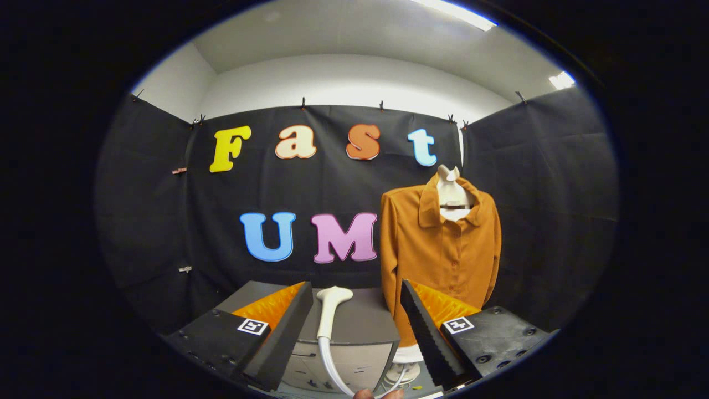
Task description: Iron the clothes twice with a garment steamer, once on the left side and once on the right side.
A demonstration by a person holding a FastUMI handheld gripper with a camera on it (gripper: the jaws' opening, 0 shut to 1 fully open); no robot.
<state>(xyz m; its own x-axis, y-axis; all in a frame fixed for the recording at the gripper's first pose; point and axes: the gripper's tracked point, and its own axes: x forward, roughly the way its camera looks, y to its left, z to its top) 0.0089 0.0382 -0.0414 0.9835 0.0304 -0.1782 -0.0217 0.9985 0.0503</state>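
Note:
A white garment steamer head (330, 307) with its hose lies on top of a grey box (354, 324), between and just beyond my fingers. My gripper (354, 288) is open, with the fingers wide apart on either side of the steamer and touching nothing. Beyond the right finger an orange-brown buttoned shirt (440, 249) hangs upright on a white mannequin torso (451, 194), to the right of the grey box. The right finger (424, 327) covers part of the shirt's lower hem.
The grey box is a cabinet-like unit with a pale front panel (332, 368). The steamer's white hose (332, 366) loops down its front. A fingertip of a person's hand (365, 394) shows under the hose. The mannequin's white base (404, 368) stands beside the box.

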